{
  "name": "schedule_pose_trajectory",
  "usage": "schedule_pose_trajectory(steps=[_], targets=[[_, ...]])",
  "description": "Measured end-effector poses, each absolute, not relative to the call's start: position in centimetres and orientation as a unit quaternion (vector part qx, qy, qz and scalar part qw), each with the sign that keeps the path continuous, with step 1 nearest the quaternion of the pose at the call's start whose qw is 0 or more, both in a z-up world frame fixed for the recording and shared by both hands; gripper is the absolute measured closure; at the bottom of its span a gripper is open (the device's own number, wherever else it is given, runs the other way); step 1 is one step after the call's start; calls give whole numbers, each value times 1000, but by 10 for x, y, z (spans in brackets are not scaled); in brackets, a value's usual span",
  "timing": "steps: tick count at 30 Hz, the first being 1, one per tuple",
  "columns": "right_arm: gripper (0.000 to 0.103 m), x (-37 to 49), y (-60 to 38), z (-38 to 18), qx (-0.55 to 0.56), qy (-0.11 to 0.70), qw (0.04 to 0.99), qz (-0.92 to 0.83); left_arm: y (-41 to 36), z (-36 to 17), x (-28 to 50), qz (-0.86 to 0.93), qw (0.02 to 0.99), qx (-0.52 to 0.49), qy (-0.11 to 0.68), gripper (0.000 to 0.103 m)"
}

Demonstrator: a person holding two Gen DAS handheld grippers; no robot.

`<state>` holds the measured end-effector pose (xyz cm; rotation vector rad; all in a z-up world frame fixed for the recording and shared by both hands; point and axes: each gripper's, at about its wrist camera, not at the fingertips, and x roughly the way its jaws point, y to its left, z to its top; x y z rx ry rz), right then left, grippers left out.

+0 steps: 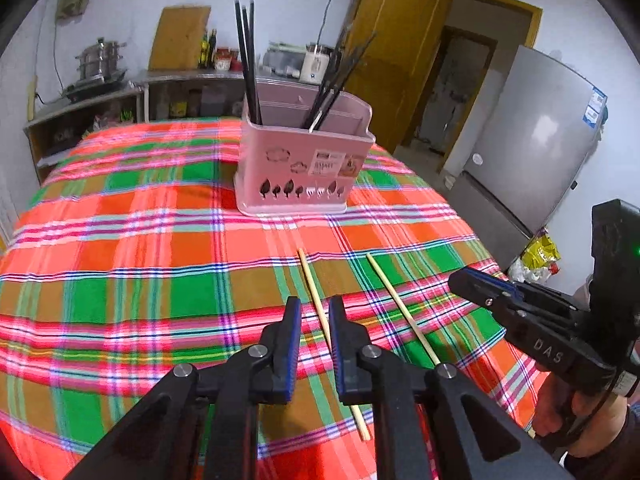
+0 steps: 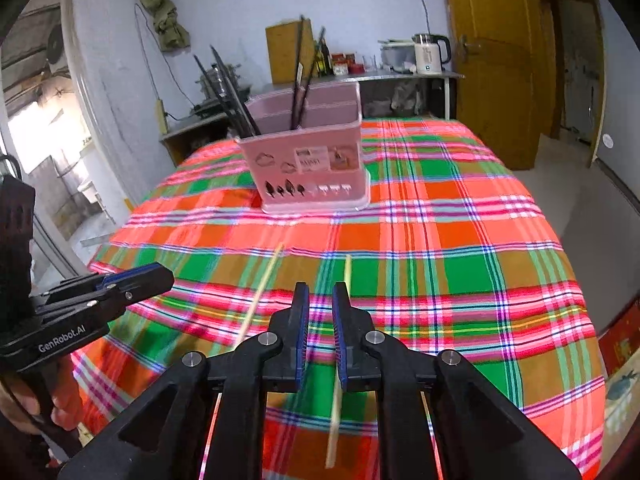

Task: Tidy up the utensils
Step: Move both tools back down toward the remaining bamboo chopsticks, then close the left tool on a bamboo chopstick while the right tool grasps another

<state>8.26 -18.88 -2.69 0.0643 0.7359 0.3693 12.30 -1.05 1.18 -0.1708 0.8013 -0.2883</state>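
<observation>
Two pale wooden chopsticks lie on the plaid tablecloth. In the left wrist view, the left chopstick runs between the fingers of my open left gripper, and the right chopstick lies beside it. In the right wrist view, my open right gripper hovers over the right chopstick; the left chopstick lies to its left. A pink utensil basket, also in the right wrist view, holds several dark chopsticks upright. The right gripper and the left gripper each show from the side in the other's view.
The plaid cloth covers the table. A grey fridge stands to the right, a yellow door behind. Shelves with pots and a kettle line the back wall. The table edge drops off at the right.
</observation>
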Motion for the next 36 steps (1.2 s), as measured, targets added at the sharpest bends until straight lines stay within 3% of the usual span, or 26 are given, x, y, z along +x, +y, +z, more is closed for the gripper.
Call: schedule_pose_trajectory(steps=[19,24,26,36], targets=[[91,151,-179,-75,19,433,882,186,-36,-48,210,-140,867,-96,468,90],[92,158,-179,-85,27,451,873,184,-40,-53,210,-137,870,-76,468,90],[97,158,-182,-85,35,452,873,181,-41,-55,207,-133,872,-66,467,94],[97,141,-200,-86,58,459,870,172,-4,-54,169,-123,869,-77,474,98]])
